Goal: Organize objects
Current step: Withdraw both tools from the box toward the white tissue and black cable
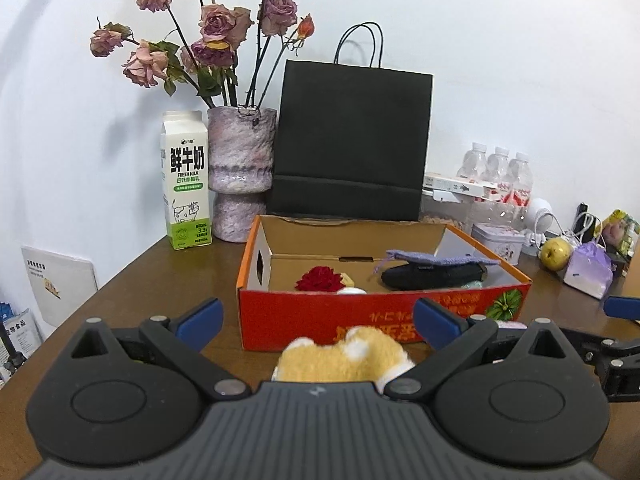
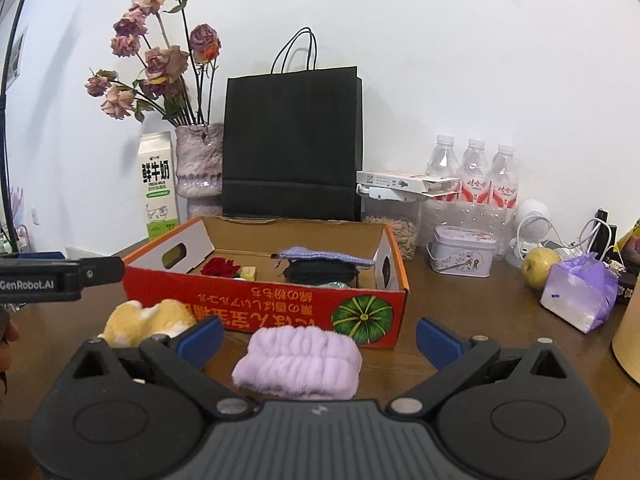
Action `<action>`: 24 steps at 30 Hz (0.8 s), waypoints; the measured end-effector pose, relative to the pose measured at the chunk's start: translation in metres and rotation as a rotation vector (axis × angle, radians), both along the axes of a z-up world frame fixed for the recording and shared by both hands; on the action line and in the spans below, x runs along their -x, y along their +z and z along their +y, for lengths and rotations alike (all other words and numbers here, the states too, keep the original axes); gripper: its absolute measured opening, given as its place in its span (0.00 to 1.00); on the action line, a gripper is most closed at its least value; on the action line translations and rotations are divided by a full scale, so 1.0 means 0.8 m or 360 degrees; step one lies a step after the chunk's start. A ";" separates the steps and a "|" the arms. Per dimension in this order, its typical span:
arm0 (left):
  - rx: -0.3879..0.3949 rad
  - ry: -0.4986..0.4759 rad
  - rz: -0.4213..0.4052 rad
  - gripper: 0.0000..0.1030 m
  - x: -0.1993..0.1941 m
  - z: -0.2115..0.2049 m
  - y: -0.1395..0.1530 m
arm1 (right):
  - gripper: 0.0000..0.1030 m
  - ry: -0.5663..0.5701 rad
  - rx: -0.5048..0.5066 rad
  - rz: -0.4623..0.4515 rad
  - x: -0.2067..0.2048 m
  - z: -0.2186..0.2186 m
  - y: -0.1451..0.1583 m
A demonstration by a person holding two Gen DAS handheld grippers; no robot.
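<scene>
i hold both tongs wide apart and empty: left tongs (image 1: 318,318) over plush toy (image 1: 344,356), right tongs (image 2: 320,336) over headband (image 2: 298,362).

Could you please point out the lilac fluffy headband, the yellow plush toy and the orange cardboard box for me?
lilac fluffy headband (image 2: 298,362), right wrist view, middle of its ribbed top.
yellow plush toy (image 1: 344,356), left wrist view, centre of its furry body.
orange cardboard box (image 2: 256,300), right wrist view, printed front wall.

Open tongs (image 1: 318,318), plush toy (image 1: 344,356), red box (image 1: 360,316)
</scene>
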State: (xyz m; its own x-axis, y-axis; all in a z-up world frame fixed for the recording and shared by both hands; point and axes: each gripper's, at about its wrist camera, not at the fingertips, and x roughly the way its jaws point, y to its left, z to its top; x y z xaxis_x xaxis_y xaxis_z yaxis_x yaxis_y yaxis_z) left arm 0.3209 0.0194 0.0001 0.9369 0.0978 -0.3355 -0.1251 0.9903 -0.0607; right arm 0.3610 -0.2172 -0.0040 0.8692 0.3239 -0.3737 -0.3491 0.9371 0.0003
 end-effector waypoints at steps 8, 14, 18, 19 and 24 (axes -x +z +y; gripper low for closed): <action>0.0001 -0.0043 0.0011 1.00 0.031 -0.006 -0.008 | 1.00 0.0003 -0.0007 0.0012 0.034 -0.001 -0.011; 0.0017 -0.0046 0.0064 1.00 0.053 -0.001 -0.022 | 1.00 -0.0015 -0.0017 0.0032 0.056 -0.005 -0.023; 0.0023 -0.0029 0.0066 1.00 0.066 0.003 -0.026 | 1.00 -0.0037 -0.0023 0.0066 0.070 -0.009 -0.035; 0.0027 -0.0027 0.0062 1.00 0.070 0.005 -0.026 | 1.00 -0.0041 -0.0021 0.0071 0.073 -0.010 -0.037; 0.0029 -0.0022 0.0068 1.00 0.082 0.006 -0.030 | 1.00 -0.0053 -0.0015 0.0085 0.087 -0.013 -0.046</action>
State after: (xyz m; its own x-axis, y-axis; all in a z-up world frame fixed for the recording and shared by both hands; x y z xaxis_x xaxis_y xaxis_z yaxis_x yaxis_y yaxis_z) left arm 0.2551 0.0246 -0.0238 0.9230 0.0787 -0.3766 -0.1145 0.9907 -0.0736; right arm 0.2917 -0.2273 -0.0406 0.8584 0.2987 -0.4170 -0.3168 0.9481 0.0269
